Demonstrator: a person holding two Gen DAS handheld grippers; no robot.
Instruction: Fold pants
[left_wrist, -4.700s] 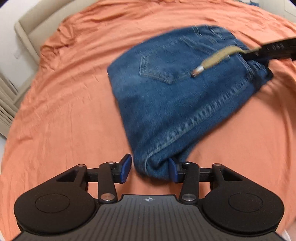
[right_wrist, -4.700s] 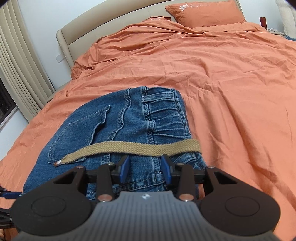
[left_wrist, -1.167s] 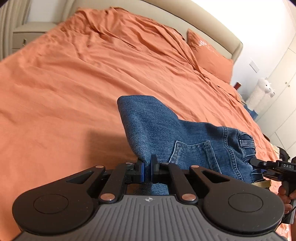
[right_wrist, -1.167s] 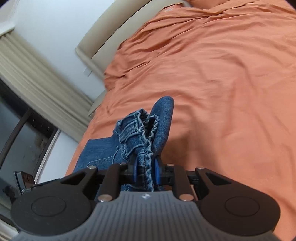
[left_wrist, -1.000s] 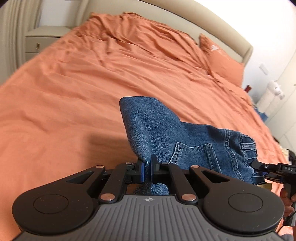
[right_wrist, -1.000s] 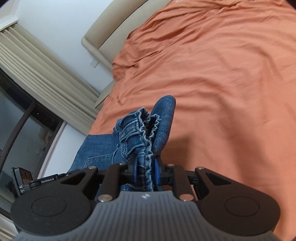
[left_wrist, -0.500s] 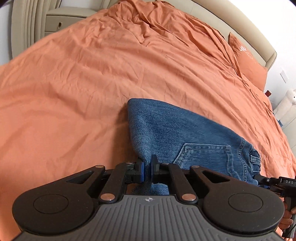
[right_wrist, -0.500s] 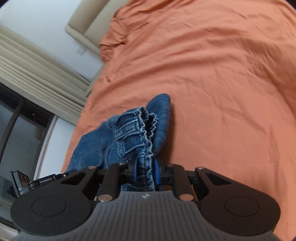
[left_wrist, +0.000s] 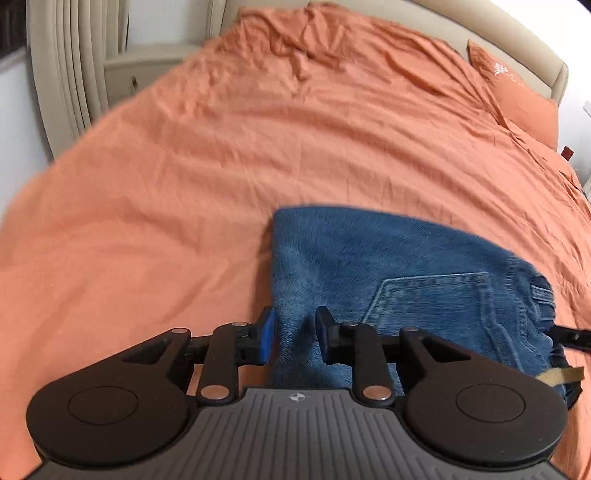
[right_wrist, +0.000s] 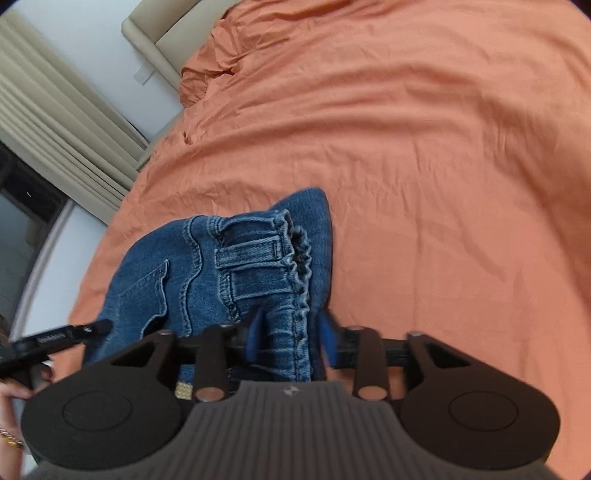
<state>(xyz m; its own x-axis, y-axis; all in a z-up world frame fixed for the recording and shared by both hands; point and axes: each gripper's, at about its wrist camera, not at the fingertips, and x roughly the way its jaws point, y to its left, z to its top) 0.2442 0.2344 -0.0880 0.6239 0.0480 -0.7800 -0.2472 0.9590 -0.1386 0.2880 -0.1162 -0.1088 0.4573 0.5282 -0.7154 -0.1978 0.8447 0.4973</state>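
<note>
The folded blue jeans (left_wrist: 388, 280) lie on the orange bed cover, back pocket up. My left gripper (left_wrist: 293, 339) is open, its blue pads either side of the jeans' near folded edge. In the right wrist view the jeans (right_wrist: 229, 269) show their waistband and belt loop. My right gripper (right_wrist: 291, 339) is open, with the waistband edge lying between its pads. A tan belt end (left_wrist: 561, 376) sticks out at the waist; a bit of it also shows in the right wrist view (right_wrist: 183, 389).
The orange bed cover (left_wrist: 258, 147) stretches far ahead. An orange pillow (left_wrist: 517, 92) and beige headboard (left_wrist: 480, 33) are at the far end. Curtains (right_wrist: 55, 122) and a window are to the left. The other gripper's tip (right_wrist: 66, 336) shows at left.
Both grippers have opened and let go of the jeans. The jeans have come down from being held up and now lie flat on the bed.
</note>
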